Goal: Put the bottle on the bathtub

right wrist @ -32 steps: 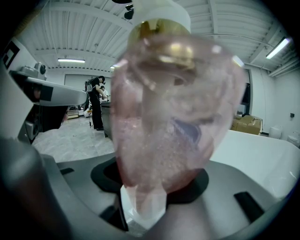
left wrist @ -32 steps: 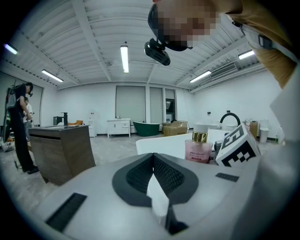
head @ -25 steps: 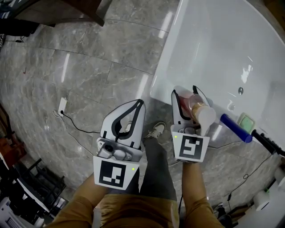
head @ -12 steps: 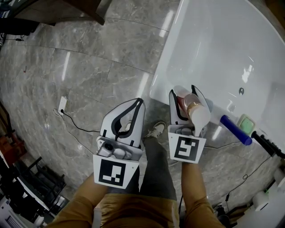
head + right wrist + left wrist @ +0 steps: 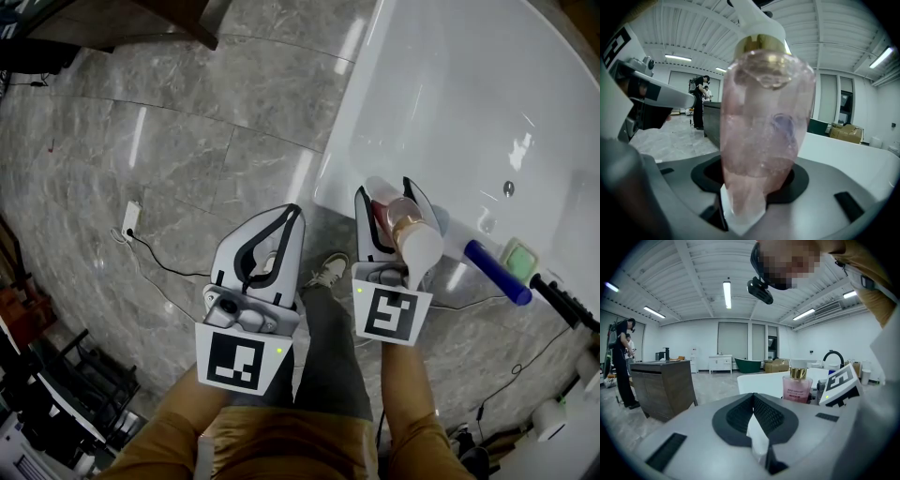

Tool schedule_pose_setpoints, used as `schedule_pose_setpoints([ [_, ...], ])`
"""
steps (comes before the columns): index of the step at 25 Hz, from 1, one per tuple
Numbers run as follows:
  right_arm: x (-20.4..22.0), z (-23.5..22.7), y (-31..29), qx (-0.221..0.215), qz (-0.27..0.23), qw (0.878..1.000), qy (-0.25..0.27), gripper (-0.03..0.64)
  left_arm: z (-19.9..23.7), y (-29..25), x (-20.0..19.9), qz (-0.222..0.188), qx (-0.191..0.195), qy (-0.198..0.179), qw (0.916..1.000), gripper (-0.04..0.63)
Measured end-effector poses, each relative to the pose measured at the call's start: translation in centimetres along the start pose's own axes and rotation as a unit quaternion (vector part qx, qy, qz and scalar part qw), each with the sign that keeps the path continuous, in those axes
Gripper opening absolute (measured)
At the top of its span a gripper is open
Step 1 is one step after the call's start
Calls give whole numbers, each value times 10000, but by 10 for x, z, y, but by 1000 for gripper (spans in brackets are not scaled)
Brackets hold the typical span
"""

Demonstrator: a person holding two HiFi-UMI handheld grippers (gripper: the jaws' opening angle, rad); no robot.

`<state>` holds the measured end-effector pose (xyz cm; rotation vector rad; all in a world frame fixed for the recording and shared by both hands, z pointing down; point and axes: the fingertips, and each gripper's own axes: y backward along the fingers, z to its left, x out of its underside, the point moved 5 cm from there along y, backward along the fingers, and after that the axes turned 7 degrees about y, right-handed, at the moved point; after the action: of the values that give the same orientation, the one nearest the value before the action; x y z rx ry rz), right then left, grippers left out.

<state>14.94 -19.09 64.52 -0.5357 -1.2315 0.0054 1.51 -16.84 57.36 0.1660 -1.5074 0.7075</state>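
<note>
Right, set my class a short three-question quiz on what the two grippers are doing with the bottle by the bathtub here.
1. True or false: the left gripper holds the bottle.
2. The liquid in the bottle looks: A pink, B green, C blue.
3. Fill in: the left gripper's jaws are ____, with nothing between them.

Key: 1 false, the right gripper is clamped on it; 2 A; 3 shut.

Glossy grey marble floor tiles (image 5: 187, 122); a large white room, a dark wooden counter (image 5: 663, 380), ceiling strip lights (image 5: 727, 294).
</note>
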Motion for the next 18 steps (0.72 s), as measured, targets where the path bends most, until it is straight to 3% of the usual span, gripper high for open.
schedule_pose_setpoints([
  [18, 0, 6, 4, 242, 102, 9996, 47, 238, 11, 8, 3, 8, 115, 106, 9999, 8],
])
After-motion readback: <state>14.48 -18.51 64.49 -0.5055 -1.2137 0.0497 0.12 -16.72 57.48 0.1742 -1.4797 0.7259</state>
